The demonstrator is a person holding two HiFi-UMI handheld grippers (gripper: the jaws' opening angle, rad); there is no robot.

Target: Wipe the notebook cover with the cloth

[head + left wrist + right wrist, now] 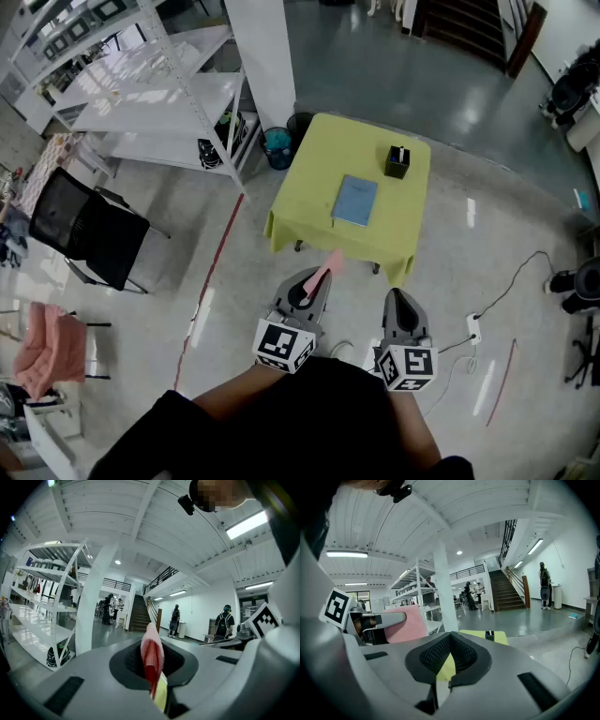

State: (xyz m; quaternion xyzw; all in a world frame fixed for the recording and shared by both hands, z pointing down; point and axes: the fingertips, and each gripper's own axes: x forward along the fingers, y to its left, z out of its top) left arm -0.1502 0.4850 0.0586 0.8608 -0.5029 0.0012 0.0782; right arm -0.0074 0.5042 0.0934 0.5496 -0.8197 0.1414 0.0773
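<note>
Left fingers (89, 677) are closed tight on the pink cloth (152, 656), a folded strip of which stands up past their tip. The right fingers (520, 677) are pressed together with nothing between them. Both are held low in front of the person, over the floor and well short of the near edge of the yellow tabletop (309, 216). The blue notebook (355, 201) lies flat near the middle of the tabletop, its long axis running from the near edge towards the far edge. It is ahead and a little right of the cloth, ahead and left of the right fingers. A black box (397, 161) stands near the far right corner, apart from the notebook. The cloth-bearing left fingers look slightly nearer, so the move calls for reaching forward and slightly right.
</note>
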